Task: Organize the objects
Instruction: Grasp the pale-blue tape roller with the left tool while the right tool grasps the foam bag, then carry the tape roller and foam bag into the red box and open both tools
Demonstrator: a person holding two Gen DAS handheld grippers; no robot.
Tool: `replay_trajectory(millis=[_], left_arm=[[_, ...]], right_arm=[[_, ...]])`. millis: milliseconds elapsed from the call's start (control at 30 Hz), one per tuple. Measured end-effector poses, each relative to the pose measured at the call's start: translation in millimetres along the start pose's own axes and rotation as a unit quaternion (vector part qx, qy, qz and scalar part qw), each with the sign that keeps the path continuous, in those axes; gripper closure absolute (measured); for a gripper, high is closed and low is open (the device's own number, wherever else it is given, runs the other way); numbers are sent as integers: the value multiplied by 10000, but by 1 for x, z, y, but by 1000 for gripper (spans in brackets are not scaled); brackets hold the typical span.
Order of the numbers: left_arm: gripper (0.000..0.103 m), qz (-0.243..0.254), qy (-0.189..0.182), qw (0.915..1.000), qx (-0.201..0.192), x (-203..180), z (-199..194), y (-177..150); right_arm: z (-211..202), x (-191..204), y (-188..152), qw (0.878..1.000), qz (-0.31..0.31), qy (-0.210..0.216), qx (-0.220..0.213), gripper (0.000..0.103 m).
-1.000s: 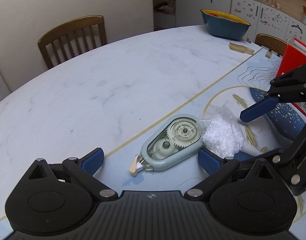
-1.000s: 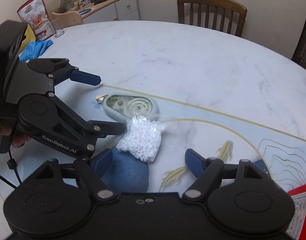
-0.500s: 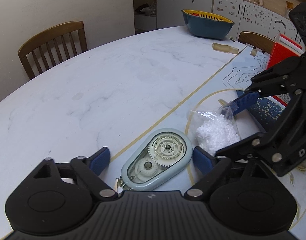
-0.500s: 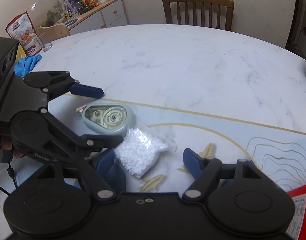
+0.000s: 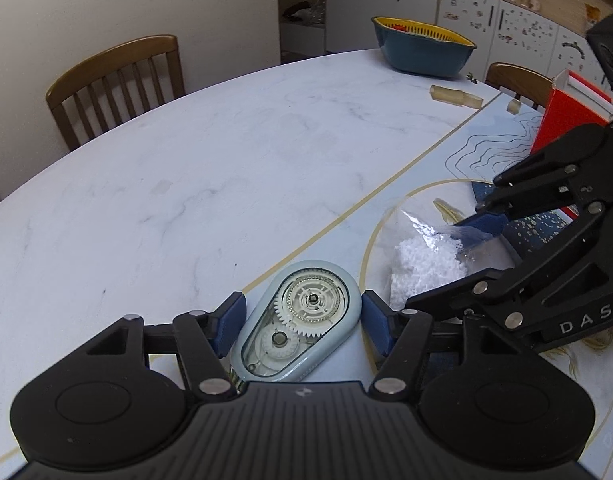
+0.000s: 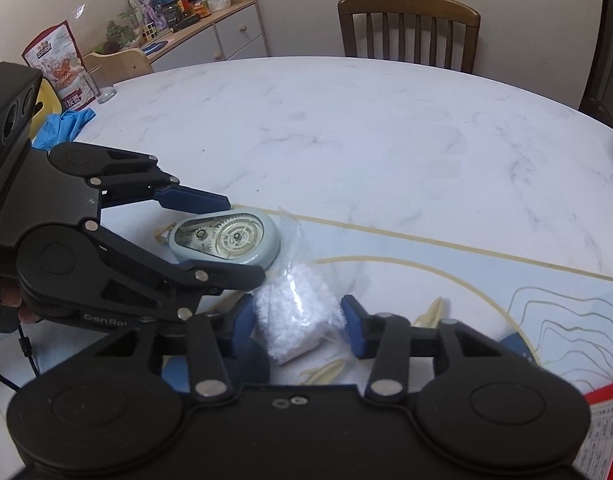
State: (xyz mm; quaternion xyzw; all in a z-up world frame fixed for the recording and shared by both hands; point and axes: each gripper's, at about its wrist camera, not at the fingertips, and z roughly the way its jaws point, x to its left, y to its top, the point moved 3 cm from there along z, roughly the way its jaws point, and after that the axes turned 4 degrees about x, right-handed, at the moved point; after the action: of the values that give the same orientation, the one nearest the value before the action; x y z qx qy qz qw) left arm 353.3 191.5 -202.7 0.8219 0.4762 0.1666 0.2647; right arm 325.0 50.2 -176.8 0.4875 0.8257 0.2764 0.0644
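Observation:
A light-blue correction tape dispenser (image 5: pixel 302 320) with white gears lies flat on the mat. It sits between the fingers of my left gripper (image 5: pixel 302 300), whose jaws are closing. The right pad meets its side and a thin gap shows at the left pad. Just to its right is a small clear bag of white granules (image 6: pixel 298 312). My right gripper (image 6: pixel 297 308) has its closing jaws pressed on both sides of the bag, which is bunched up. In the right wrist view the left gripper (image 6: pixel 244 240) straddles the dispenser (image 6: pixel 226 240).
The two grippers nearly touch each other. The pale mat (image 5: pixel 446 152) covers part of a white marble table. A red box (image 5: pixel 570 116), a blue-and-yellow basket (image 5: pixel 422 50) and beige pieces (image 5: pixel 456 95) stand farther off. A blue glove (image 6: pixel 64 128) and a glass (image 6: pixel 102 86) sit at the table's edge.
Both pairs of jaws have narrowed. The left fingers have come up on either side of the dispenser, and the right fingers have closed in on the bag, which now stands bunched.

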Motion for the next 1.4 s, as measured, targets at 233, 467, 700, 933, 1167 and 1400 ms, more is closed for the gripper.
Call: replay_trajectory(millis=[233, 467, 700, 933, 1167, 1400], left_arm=[[44, -485, 152, 9987, 100, -8, -11, -9], [48, -923, 402, 9948, 176, -23, -26, -21], [49, -1207, 480, 9909, 366, -48, -47, -27], [49, -1288, 517, 9895, 412, -80, -79, -17], [50, -1110, 515, 9921, 261, -120, -111, 11], [50, -1025, 418, 9938, 104, -166, -126, 47]], right_arm=[[-11, 0, -10, 9987, 469, -194, -35, 71], [-34, -1, -34, 9960, 855, -243, 12, 72], [-72, 6, -53, 9962, 831, -251, 48, 73], [-117, 3, -66, 9960, 846, -221, -186, 73], [-162, -15, -78, 9941, 982, -194, -410, 73], [-206, -45, -95, 9923, 1050, -219, -620, 72]])
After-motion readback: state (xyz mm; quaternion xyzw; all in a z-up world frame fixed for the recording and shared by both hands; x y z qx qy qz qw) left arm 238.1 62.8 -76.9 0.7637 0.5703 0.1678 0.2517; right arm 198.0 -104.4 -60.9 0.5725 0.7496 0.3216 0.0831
